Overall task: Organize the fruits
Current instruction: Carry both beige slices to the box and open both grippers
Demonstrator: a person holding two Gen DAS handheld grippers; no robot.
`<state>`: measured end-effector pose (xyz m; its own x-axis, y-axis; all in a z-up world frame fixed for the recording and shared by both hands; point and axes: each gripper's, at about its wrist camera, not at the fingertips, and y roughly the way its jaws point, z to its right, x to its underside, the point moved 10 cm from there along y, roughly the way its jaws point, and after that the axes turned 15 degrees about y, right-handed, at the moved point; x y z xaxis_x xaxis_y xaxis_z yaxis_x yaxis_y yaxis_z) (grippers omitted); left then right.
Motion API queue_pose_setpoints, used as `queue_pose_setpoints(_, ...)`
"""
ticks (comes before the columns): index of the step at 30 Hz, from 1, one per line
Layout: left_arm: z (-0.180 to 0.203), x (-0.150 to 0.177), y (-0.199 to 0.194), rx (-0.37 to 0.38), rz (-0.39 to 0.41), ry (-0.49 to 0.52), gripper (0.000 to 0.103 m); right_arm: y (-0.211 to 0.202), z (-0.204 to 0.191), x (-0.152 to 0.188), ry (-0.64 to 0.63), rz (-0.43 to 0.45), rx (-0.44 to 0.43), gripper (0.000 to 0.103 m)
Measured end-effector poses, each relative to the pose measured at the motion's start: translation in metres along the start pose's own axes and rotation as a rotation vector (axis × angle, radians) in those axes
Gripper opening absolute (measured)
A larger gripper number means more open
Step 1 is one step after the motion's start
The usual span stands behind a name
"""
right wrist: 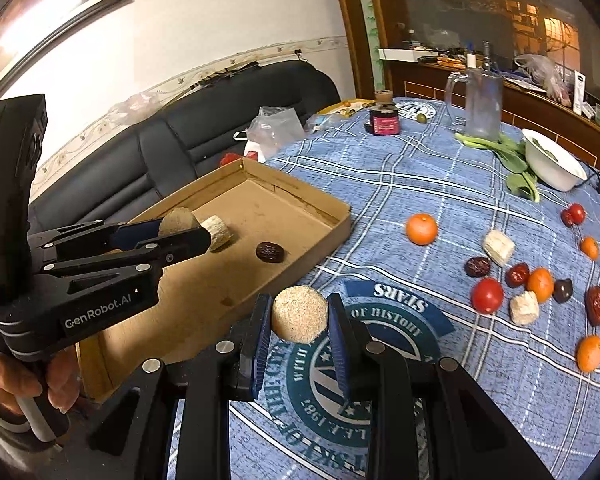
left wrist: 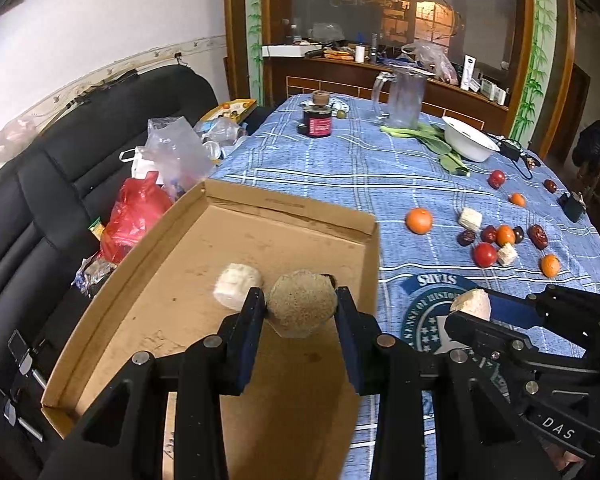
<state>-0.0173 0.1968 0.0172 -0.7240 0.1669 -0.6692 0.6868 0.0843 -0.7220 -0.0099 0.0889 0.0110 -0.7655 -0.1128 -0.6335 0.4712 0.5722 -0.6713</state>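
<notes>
My left gripper [left wrist: 300,300] is shut on a round beige fibrous chunk [left wrist: 302,310] above the brown cardboard tray [left wrist: 292,210]. A white chunk [left wrist: 238,282] lies in the tray just beyond it, and a dark date [right wrist: 270,252] rests there too. To the right, over the blue cloth beside the tray, my right gripper [right wrist: 298,308] is shut on a similar beige chunk [right wrist: 299,316]. Each gripper also shows in the other's view: the left gripper [right wrist: 184,230] and the right gripper [left wrist: 476,314]. Oranges [right wrist: 421,229], tomatoes [right wrist: 487,295], dates and pale chunks [right wrist: 499,247] lie scattered at the right.
A glass pitcher [left wrist: 404,96], a white bowl [left wrist: 468,142], leafy greens [left wrist: 444,146] and a dark jar [left wrist: 319,120] stand at the table's far side. A black sofa [left wrist: 80,152] with plastic bags [left wrist: 136,212] borders the tray on the left. A hand [right wrist: 4,388] holds the left gripper's handle.
</notes>
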Motion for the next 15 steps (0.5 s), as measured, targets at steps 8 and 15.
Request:
queue_pose_setpoints(8, -0.028, 0.010, 0.009, -0.014, -0.032, -0.037, 0.035, 0.021, -0.022, -0.009, -0.042, -0.024, -0.026, 0.030)
queue_pose_setpoints(15, -0.043, 0.019, 0.018, -0.026, -0.061, -0.058, 0.035, 0.043, -0.041, -0.010, -0.082, -0.065, -0.045, 0.030)
